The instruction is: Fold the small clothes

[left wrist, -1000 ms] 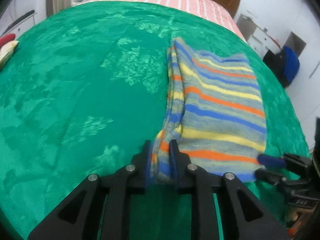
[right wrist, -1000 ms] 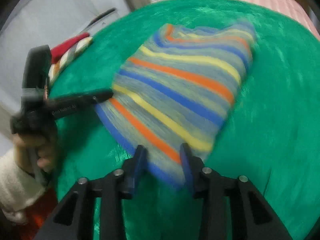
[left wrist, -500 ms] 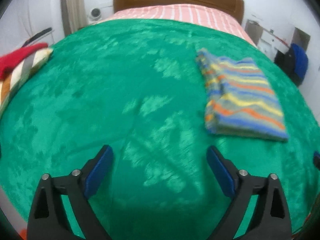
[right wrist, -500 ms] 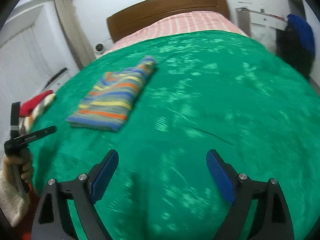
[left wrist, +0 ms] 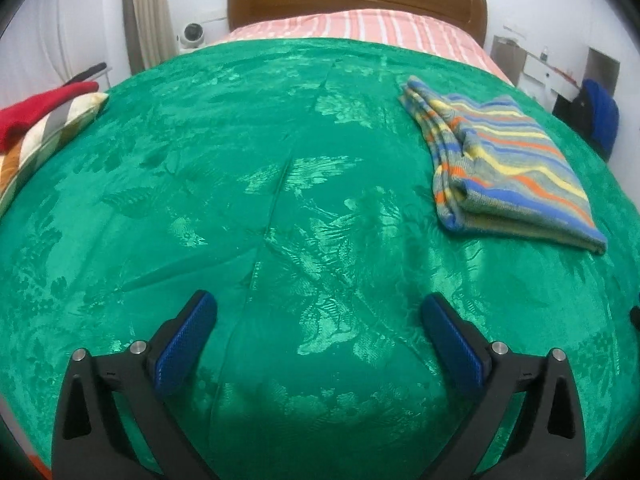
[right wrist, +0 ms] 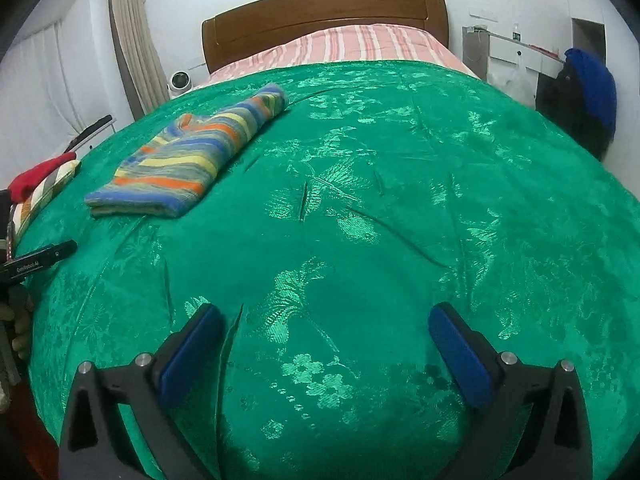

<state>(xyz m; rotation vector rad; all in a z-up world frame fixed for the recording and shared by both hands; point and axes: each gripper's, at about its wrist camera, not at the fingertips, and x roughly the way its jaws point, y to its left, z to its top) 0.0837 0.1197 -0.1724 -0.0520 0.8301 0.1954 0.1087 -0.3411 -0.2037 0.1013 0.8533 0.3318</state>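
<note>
Lying folded on the green bedspread (left wrist: 280, 200), the striped garment (left wrist: 504, 164) sits well ahead and right of the left tongs (left wrist: 316, 316), ahead-left of the right tongs (right wrist: 326, 330). Both tongs are opening wide, nothing between them. Possibly more clothes (left wrist: 44, 120) far left.

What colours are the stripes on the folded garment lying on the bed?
The folded garment has blue, yellow, orange and grey stripes, clearest in the left wrist view.

Loads of open green bedspread (left wrist: 224, 184) ahead of me, mid-frame and lower in both views. Only the folded striped sweater (left wrist: 508, 168) blocks the upper right on my left camera, plus a clothes pile (left wrist: 44, 120) hugging the left edge.
</note>
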